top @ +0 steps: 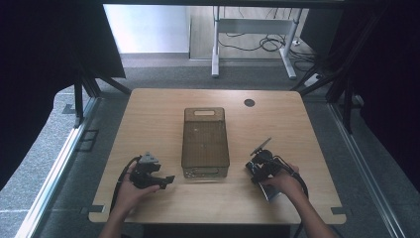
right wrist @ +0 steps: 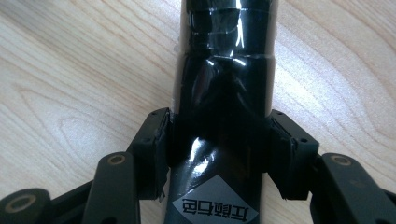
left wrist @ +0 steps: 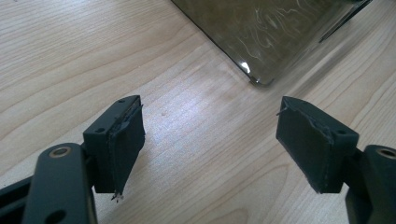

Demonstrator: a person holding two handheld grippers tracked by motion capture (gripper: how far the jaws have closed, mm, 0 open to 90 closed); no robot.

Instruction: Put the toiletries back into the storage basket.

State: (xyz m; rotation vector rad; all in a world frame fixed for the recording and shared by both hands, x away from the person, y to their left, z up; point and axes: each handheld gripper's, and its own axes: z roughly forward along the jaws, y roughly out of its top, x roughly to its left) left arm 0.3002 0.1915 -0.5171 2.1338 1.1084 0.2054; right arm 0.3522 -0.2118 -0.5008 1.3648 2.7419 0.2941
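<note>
Black pouch (right wrist: pixel 224 116), grey label (right wrist: pixel 215 207) unreadable

The surface (left wrist: pixel 93 51) under both tools is pale wood-grain laminate, smooth with a soft satin sheen. Ahead of the left tool (left wrist: pixel 210 140) stands a smoke-tinted translucent plastic bin (left wrist: pixel 266 32), its wall glossy and streaked with reflections. That tool's pads (left wrist: pixel 123 144) look like matt black rubber or foam, with frayed, ragged edges, mounted on smooth dull black plastic links. Between the pads of the right tool (right wrist: pixel 219 149) sits a black bottle-like container (right wrist: pixel 224 93) wrapped in shiny, crinkled black film, bearing a matt grey printed label (right wrist: pixel 215 207) nearest the tool.
</note>
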